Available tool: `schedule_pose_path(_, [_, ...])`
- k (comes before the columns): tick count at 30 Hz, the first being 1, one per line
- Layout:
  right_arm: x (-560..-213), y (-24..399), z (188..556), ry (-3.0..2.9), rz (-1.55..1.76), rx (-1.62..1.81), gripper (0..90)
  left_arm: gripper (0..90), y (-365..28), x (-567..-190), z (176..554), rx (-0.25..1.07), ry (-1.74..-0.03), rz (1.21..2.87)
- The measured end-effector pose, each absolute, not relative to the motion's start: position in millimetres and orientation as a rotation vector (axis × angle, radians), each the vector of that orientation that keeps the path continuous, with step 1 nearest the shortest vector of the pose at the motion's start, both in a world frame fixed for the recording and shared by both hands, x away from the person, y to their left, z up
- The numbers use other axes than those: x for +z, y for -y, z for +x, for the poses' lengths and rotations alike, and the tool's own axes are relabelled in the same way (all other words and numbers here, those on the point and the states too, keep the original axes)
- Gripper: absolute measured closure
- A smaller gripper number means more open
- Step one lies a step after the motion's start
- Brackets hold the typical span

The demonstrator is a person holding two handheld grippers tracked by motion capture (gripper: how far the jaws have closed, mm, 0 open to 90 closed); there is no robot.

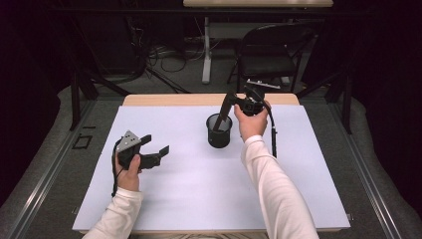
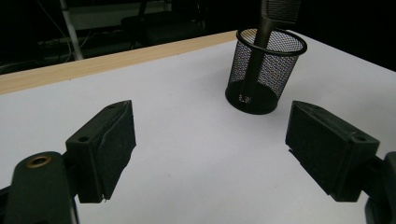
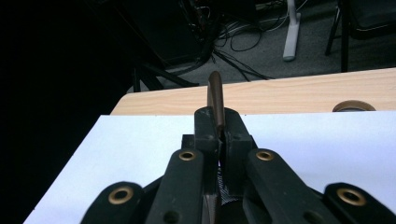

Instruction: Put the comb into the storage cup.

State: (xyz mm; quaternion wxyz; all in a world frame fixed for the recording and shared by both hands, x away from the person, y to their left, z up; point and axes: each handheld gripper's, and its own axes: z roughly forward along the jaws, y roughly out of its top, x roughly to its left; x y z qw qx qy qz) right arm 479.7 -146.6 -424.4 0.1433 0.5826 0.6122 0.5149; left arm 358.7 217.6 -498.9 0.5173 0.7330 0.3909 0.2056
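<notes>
Lab: black curtains, floor cables (image 1: pixel 169 55), folding chair (image 1: pixel 268 50).

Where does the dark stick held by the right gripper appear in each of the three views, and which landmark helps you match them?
High view: the stick is above centre, slanting down into the mesh cup.
Left gripper view: upper right, standing tilted inside the cup, its foot on the cup's floor.
Right gripper view: centre, its end poking up between the shut jaws of the right gripper.
Shared landmark: the wooden table edge beyond the white sheet.
</notes>
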Motion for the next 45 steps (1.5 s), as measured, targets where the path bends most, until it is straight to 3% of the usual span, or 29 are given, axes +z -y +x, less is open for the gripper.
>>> schedule_pose_path(45, [-443,183,483,-1.710,1.783,1.549,86.7,16.2,-216,-500,359,0.495,-0.936,1.769])
